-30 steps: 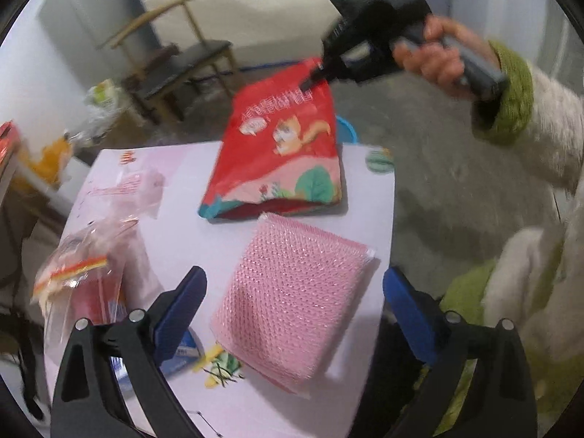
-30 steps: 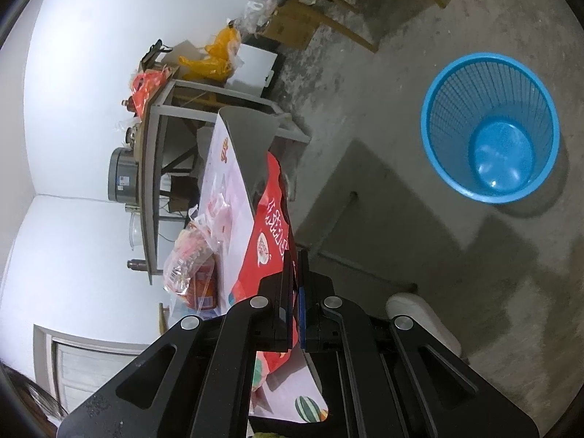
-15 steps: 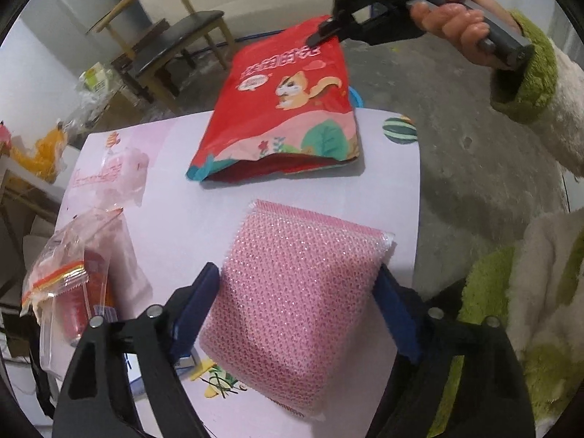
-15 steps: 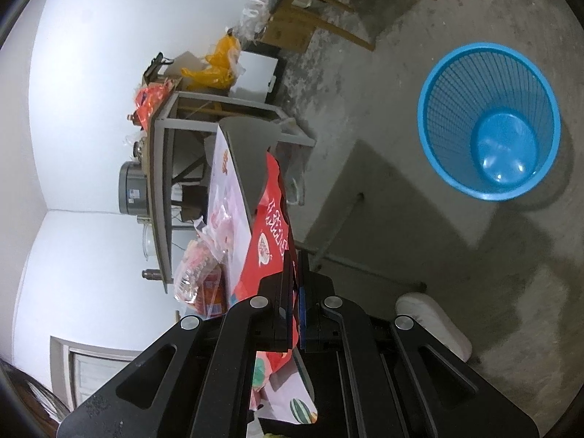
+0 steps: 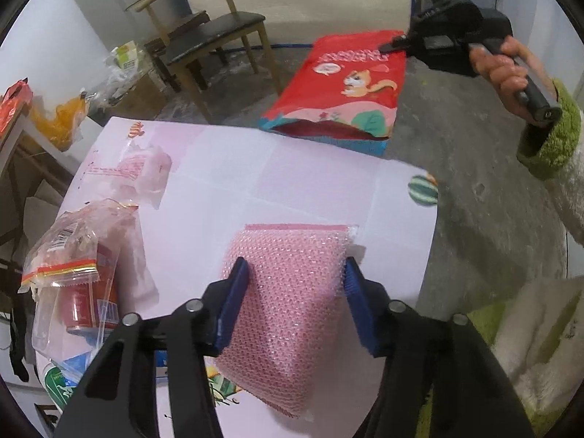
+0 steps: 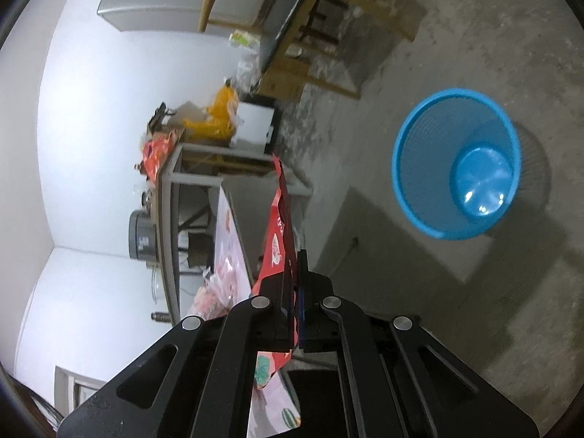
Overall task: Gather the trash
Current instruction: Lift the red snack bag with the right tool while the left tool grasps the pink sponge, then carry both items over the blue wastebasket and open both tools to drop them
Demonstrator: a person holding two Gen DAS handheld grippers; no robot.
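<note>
Jaws closing on pink sponge [image 5: 292, 292], red bag [image 5: 343, 87] lifted off table [image 5: 277, 182]

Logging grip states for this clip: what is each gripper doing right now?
Left gripper: closing around the pink mesh sponge pack, fingers touching both sides.
Right gripper: shut on the red squirrel-print snack bag.

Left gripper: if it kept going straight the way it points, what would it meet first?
The pink sponge. It already sits between the left gripper's fingers, which have just been closing and now touch its sides. Right under it lies the table, though depth is hard to judge.
</note>
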